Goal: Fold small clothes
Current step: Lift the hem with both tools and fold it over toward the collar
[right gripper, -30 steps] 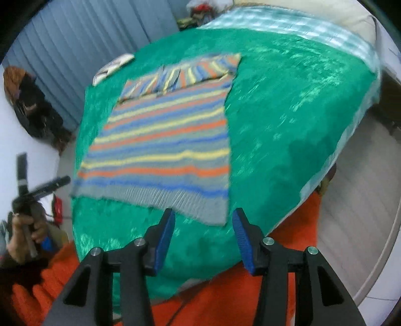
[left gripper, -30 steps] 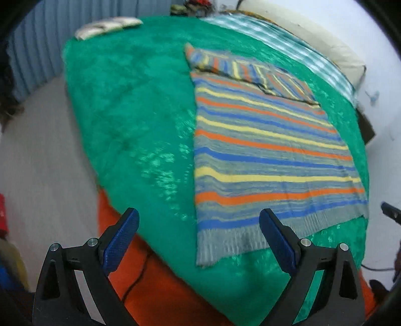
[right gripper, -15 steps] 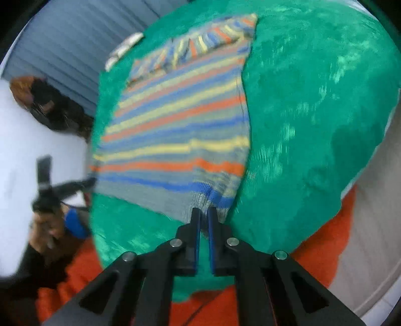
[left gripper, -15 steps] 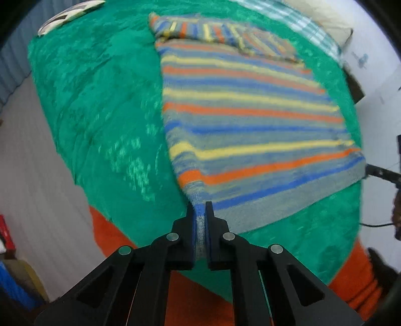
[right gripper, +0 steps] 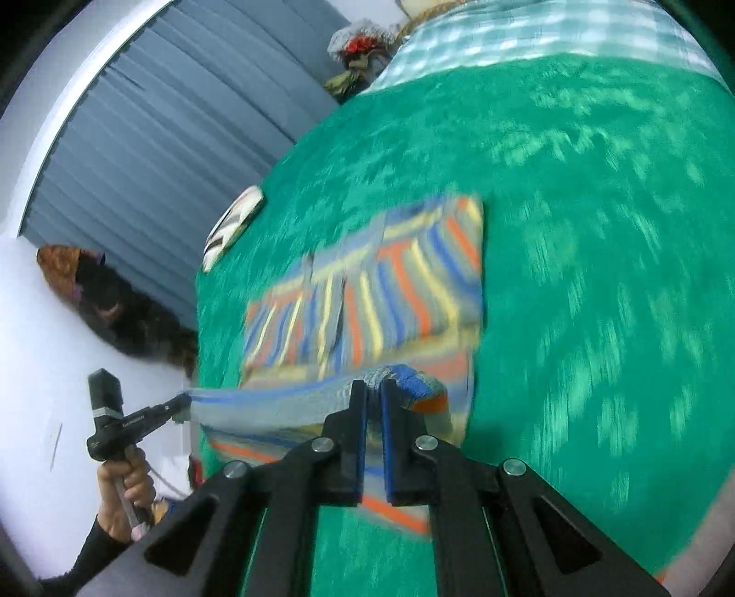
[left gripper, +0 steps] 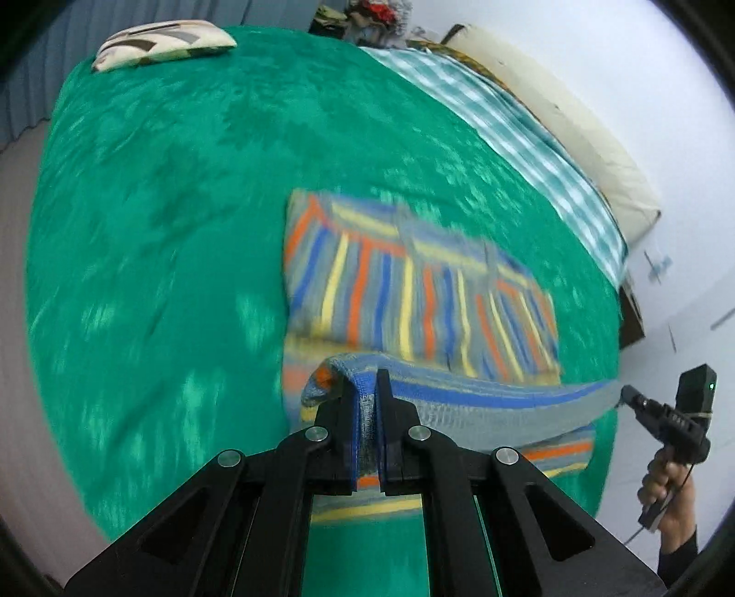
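A striped knit sweater (left gripper: pixel 413 294) in grey, blue, orange and yellow lies on a green bedspread (left gripper: pixel 183 206). My left gripper (left gripper: pixel 366 390) is shut on the hem's left corner, lifted above the bed. My right gripper (right gripper: pixel 373 390) is shut on the hem's right corner. The grey hem (left gripper: pixel 505 404) stretches taut between them, raised over the sweater's lower part. The sweater also shows in the right wrist view (right gripper: pixel 367 294), with folded sleeves on top at the far end. Each view shows the other gripper, the right one (left gripper: pixel 624 397) and the left one (right gripper: pixel 181 406), at the hem's far corner.
A patterned pillow (left gripper: pixel 161 41) lies at the bed's far left corner. A checked sheet (left gripper: pixel 528 133) and cream mattress edge (left gripper: pixel 574 119) run along the far right side. Blue curtains (right gripper: pixel 161 151) hang behind the bed. Dark clothes (right gripper: pixel 115 312) hang on the left wall.
Both grippers closed on the hem corners, then lifted the hem and carried it forward over the sweater toward the far end.
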The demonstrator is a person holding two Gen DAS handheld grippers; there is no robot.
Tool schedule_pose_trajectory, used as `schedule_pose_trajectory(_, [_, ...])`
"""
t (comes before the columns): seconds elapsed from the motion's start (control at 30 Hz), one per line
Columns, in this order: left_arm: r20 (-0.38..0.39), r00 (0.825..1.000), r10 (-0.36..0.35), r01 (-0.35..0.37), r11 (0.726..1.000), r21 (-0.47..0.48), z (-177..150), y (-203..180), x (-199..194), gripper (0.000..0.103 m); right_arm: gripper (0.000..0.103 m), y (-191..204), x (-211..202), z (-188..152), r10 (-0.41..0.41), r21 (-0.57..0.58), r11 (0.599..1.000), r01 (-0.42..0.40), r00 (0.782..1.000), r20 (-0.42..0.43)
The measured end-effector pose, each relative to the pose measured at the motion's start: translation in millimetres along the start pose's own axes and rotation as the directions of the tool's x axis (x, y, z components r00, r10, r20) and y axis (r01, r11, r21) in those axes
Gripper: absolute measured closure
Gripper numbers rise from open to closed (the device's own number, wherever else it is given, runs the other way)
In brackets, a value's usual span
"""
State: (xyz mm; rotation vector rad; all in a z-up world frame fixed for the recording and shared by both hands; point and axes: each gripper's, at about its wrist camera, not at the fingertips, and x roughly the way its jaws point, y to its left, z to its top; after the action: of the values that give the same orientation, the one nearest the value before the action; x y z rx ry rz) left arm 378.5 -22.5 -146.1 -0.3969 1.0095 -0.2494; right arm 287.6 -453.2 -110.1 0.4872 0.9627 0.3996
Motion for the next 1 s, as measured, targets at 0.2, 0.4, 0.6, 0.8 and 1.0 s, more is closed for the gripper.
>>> schedule_pose_trajectory(0.2, [-0.039, 0.999, 0.033, -0.034, 0.999, -0.014, 66.3, 8.1, 66.6, 0.099, 0.097, -25.4, 63.4, 76.2, -0.010, 0.037, 0.999, 0.011, 1.000, -0.016])
schedule_pose_trajectory(0.4, [-0.078, 0.994, 0.073, -0.074, 0.997, -0.016, 103.1, 18.1, 117.5, 0.099, 0.098, -61.5, 122.5, 127.2, -0.017, 0.098, 0.995, 0.021, 0.999, -0.044])
schedule_pose_trajectory(0.6, [-0.070, 0.992, 0.105, -0.108, 0.993, -0.038, 140.5, 26.9, 156.3, 0.092, 0.101, -94.1, 152.6, 162.4, -0.027, 0.160, 0.987, 0.026, 1.000, 0.002])
schedule_pose_trajectory(0.8, [0.024, 0.985, 0.168, -0.164, 0.979, -0.123, 158.5, 42.6, 134.9, 0.032, 0.085, -102.6, 136.1, 180.3, -0.063, 0.198, 0.979, 0.043, 0.993, 0.095])
schedule_pose_trajectory(1.0, [0.038, 0.995, 0.095, -0.091, 0.992, -0.082, 109.0, 38.1, 92.6, 0.031, 0.059, -68.6, 128.1, 158.5, -0.079, 0.044, 0.996, 0.083, 0.993, -0.089])
